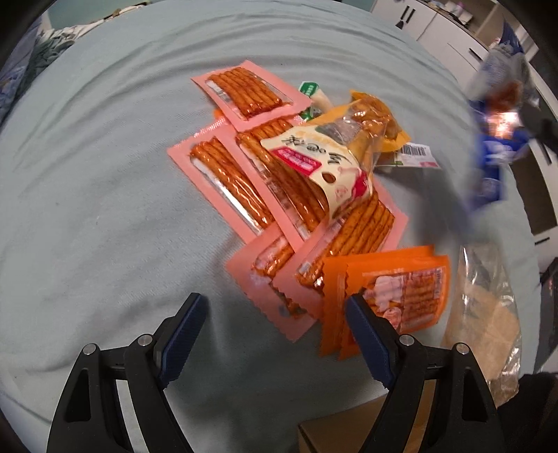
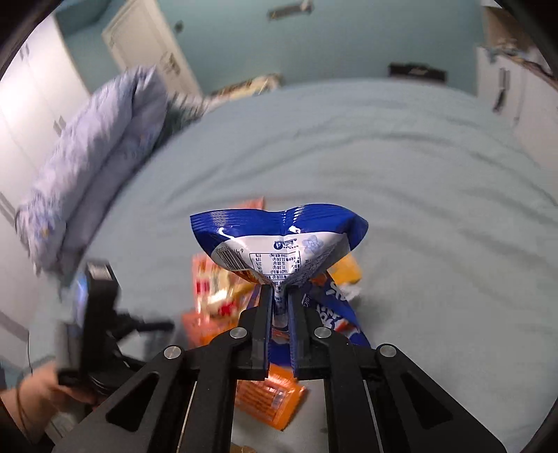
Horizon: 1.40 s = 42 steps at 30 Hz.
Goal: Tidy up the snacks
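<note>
A pile of snack packs lies on a pale blue bed sheet [image 1: 87, 209]: several pink packs of spicy sticks [image 1: 223, 181], an orange-and-cream bag [image 1: 331, 156] on top, and orange packs [image 1: 401, 289] at the near right. My left gripper [image 1: 272, 313] is open and empty, just above the near edge of the pile. My right gripper [image 2: 280, 289] is shut on a blue-and-white snack bag [image 2: 279, 240], held up above the pile. That bag shows blurred at the right of the left wrist view [image 1: 498, 139].
A clear plastic bag with brown content [image 1: 488, 331] lies at the right of the pile, and a cardboard box corner [image 1: 341, 432] sits below my left gripper. A folded lilac quilt [image 2: 90, 156] lies at the bed's far left. White cabinets [image 1: 450, 31] stand beyond the bed.
</note>
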Each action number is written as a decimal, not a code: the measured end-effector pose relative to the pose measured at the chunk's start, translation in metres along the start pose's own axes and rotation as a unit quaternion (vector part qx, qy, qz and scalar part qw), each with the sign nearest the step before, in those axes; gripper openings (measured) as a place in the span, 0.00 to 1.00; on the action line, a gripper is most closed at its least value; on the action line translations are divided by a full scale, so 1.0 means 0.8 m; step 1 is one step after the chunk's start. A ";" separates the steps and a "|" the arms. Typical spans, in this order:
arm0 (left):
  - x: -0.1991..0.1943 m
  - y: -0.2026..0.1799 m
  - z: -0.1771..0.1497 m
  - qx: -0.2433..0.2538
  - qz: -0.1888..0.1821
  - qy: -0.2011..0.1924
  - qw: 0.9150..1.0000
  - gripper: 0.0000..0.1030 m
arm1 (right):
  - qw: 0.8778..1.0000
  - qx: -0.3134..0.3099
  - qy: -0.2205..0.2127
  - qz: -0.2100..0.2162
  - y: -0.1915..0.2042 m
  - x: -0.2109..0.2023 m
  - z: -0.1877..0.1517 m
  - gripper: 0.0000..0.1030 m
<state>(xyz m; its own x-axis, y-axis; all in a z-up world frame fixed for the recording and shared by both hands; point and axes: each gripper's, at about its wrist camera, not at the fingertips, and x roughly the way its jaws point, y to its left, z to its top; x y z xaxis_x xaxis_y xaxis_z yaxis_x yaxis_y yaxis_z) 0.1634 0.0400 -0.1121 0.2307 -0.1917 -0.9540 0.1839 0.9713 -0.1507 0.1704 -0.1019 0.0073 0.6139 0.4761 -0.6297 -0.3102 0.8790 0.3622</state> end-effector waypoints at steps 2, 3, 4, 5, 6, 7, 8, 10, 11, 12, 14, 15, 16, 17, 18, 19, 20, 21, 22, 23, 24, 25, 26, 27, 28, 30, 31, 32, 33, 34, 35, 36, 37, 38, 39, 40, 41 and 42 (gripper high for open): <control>-0.010 0.007 0.010 -0.014 -0.001 -0.018 1.000 0.81 | 0.999 0.020 -0.033 -0.031 -0.010 -0.027 0.000 0.05; -0.014 0.009 0.015 -0.021 -0.004 -0.026 0.999 0.81 | 0.998 0.025 -0.041 -0.039 -0.013 -0.036 -0.002 0.03; -0.017 0.012 0.022 -0.026 -0.009 -0.034 0.999 0.81 | 0.997 0.035 -0.049 -0.046 -0.018 -0.047 -0.006 0.03; -0.020 0.013 0.031 -0.035 -0.021 -0.040 0.998 0.81 | 0.996 0.046 -0.052 -0.054 -0.021 -0.057 -0.009 0.03; -0.020 0.015 0.039 -0.041 -0.034 -0.040 0.998 0.81 | 0.995 0.057 -0.058 -0.059 -0.025 -0.065 -0.014 0.03; -0.017 0.016 0.046 -0.049 -0.051 -0.037 0.997 0.81 | 0.994 0.063 -0.059 -0.060 -0.024 -0.073 -0.019 0.03; -0.010 0.016 0.053 -0.059 -0.072 -0.030 0.995 0.81 | 0.995 0.067 -0.054 -0.055 -0.020 -0.068 -0.023 0.03; -0.001 0.013 0.064 -0.070 -0.092 -0.023 0.993 0.81 | 0.996 0.074 -0.031 -0.042 -0.018 -0.053 -0.026 0.03; 0.000 0.013 0.067 -0.073 -0.094 -0.023 0.993 0.81 | 0.996 0.075 -0.017 -0.046 -0.025 -0.051 -0.027 0.03; 0.002 0.011 0.071 -0.074 -0.095 -0.022 0.992 0.81 | 0.996 0.074 0.002 -0.050 -0.026 -0.040 -0.028 0.03; 0.011 0.008 0.081 -0.080 -0.096 -0.020 0.992 0.81 | 0.995 0.071 0.044 -0.047 -0.026 -0.014 -0.034 0.03; 0.015 0.011 0.078 -0.084 -0.099 -0.023 0.991 0.81 | 0.994 0.076 0.064 -0.053 -0.028 -0.003 -0.036 0.04; 0.016 0.010 0.079 -0.090 -0.101 -0.028 0.990 0.81 | 0.992 0.082 0.082 -0.058 -0.027 0.010 -0.041 0.04; 0.019 0.010 0.083 -0.097 -0.103 -0.032 0.989 0.80 | 0.990 0.086 0.092 -0.061 -0.027 0.021 -0.043 0.04; 0.019 0.010 0.084 -0.100 -0.102 -0.033 0.989 0.77 | 0.989 0.092 0.099 -0.065 -0.026 0.033 -0.050 0.05; 0.022 0.011 0.088 -0.101 -0.100 -0.034 0.989 0.64 | 0.988 0.093 0.106 -0.065 -0.025 0.039 -0.054 0.07; 0.024 0.010 0.090 -0.101 -0.099 -0.038 0.989 0.47 | 0.987 0.091 0.112 -0.067 -0.026 0.043 -0.056 0.09; 0.023 0.010 0.091 -0.102 -0.111 -0.040 0.988 0.42 | 0.987 0.086 0.117 -0.074 -0.022 0.050 -0.056 0.11; 0.021 0.011 0.092 -0.109 -0.123 -0.039 0.986 0.32 | 0.987 0.073 0.112 -0.084 -0.020 0.052 -0.054 0.12; 0.021 0.014 0.093 -0.118 -0.132 -0.038 0.983 0.27 | 0.990 0.051 0.101 -0.089 -0.016 0.053 -0.051 0.13; 0.020 0.016 0.093 -0.124 -0.138 -0.037 0.982 0.25 | 0.990 0.039 0.094 -0.095 -0.022 0.044 -0.044 0.14; 0.019 0.016 0.093 -0.128 -0.141 -0.038 0.981 0.22 | 0.990 0.019 0.086 -0.107 -0.017 0.043 -0.040 0.15; 0.015 0.014 0.093 -0.128 -0.142 -0.040 0.981 0.20 | 0.989 0.011 0.085 -0.121 -0.015 0.045 -0.038 0.17; 0.011 0.012 0.093 -0.125 -0.143 -0.043 0.981 0.19 | 0.986 0.016 0.090 -0.140 -0.016 0.047 -0.035 0.17; 0.007 0.009 0.094 -0.119 -0.144 -0.046 0.981 0.18 | 0.985 0.023 0.094 -0.144 -0.018 0.047 -0.034 0.18; -0.008 0.002 0.094 -0.109 -0.136 -0.056 0.983 0.00 | 0.986 0.033 0.100 -0.126 -0.021 0.048 -0.033 0.18; -0.016 -0.003 0.094 -0.107 -0.133 -0.061 0.983 0.00 | 0.988 0.041 0.102 -0.106 -0.022 0.047 -0.033 0.18; -0.022 -0.004 0.095 -0.108 -0.141 -0.063 0.982 0.00 | 0.989 0.047 0.104 -0.095 -0.021 0.046 -0.033 0.18; -0.031 0.003 0.094 -0.111 -0.147 -0.066 0.981 0.00 | 0.989 0.056 0.112 -0.082 -0.025 0.048 -0.034 0.21; -0.038 0.006 0.093 -0.112 -0.145 -0.068 0.981 0.00 | 0.987 0.067 0.124 -0.077 -0.027 0.051 -0.034 0.29; -0.046 0.005 0.093 -0.111 -0.141 -0.071 0.981 0.00 | 0.986 0.071 0.127 -0.081 -0.027 0.053 -0.034 0.31; -0.052 0.005 0.092 -0.111 -0.142 -0.074 0.981 0.00 | 0.986 0.071 0.123 -0.088 -0.030 0.051 -0.034 0.32; -0.058 0.008 0.089 -0.113 -0.145 -0.076 0.980 0.00 | 0.987 0.063 0.108 -0.099 -0.028 0.048 -0.032 0.32; -0.065 0.011 0.088 -0.116 -0.148 -0.079 0.979 0.00 | 0.988 0.049 0.092 -0.111 -0.028 0.041 -0.032 0.32; -0.074 0.012 0.088 -0.117 -0.151 -0.083 0.978 0.00 | 0.989 0.031 0.075 -0.122 -0.023 0.036 -0.031 0.32; -0.079 0.012 0.087 -0.116 -0.153 -0.087 0.978 0.00 | 0.989 0.010 0.060 -0.133 -0.017 0.031 -0.032 0.32; -0.087 0.013 0.086 -0.115 -0.152 -0.091 0.977 0.00 | 0.989 -0.004 0.056 -0.139 -0.013 0.029 -0.033 0.32; -0.091 0.011 0.086 -0.114 -0.152 -0.093 0.977 0.00 | 0.988 -0.014 0.057 -0.144 -0.009 0.029 -0.034 0.32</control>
<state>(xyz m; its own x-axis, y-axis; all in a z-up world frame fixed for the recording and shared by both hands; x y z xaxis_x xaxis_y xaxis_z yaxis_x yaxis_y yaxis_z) 0.2141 0.0527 -0.0260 0.3714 -0.4778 -0.7961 0.0572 0.8676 -0.4940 0.1672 -0.0967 -0.0284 0.5950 0.2046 -0.7773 -0.1559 0.9781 0.1381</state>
